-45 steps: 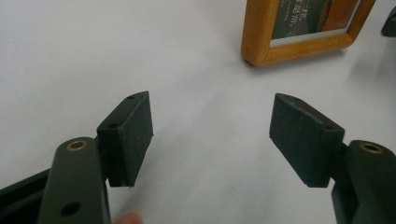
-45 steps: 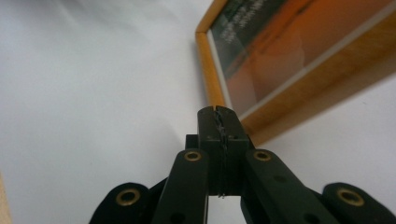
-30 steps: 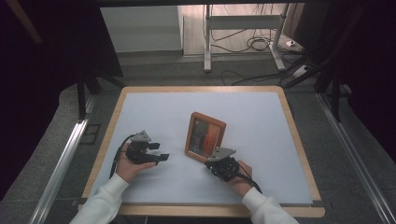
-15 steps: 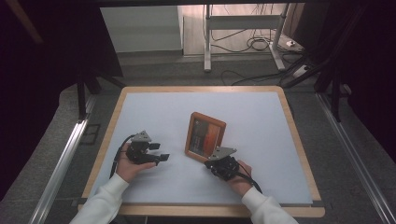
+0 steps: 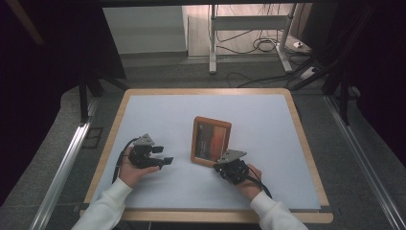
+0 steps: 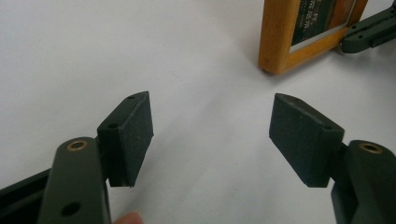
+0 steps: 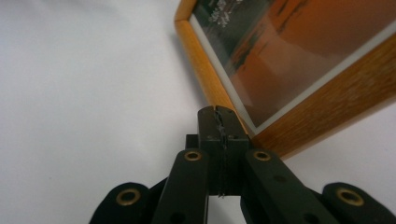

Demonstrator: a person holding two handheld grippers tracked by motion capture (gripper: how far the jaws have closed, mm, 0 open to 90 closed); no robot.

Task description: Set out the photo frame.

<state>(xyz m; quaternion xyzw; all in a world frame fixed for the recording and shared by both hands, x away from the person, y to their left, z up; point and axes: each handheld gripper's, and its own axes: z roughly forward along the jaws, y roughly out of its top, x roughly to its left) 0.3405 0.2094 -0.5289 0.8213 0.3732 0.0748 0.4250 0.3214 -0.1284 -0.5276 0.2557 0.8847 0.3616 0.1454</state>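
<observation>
A wooden picture frame [image 5: 211,140] holding an orange and dark picture lies flat on the white table top [image 5: 268,124], near the middle. My right gripper [image 5: 219,165] is at the frame's near edge, shut with nothing between its jaws. In the right gripper view its closed tips [image 7: 217,116] touch the frame [image 7: 289,70] at its wooden border. My left gripper [image 5: 163,155] rests left of the frame, open and holding nothing. In the left gripper view its pads [image 6: 133,135] stand wide apart over bare table, with the frame's corner [image 6: 299,37] beyond them.
The table has a light wooden rim [image 5: 110,153]. Behind it are a metal stand [image 5: 249,28] and cables [image 5: 263,45] on the floor. The right gripper's jaw [image 6: 369,30] shows past the frame in the left gripper view.
</observation>
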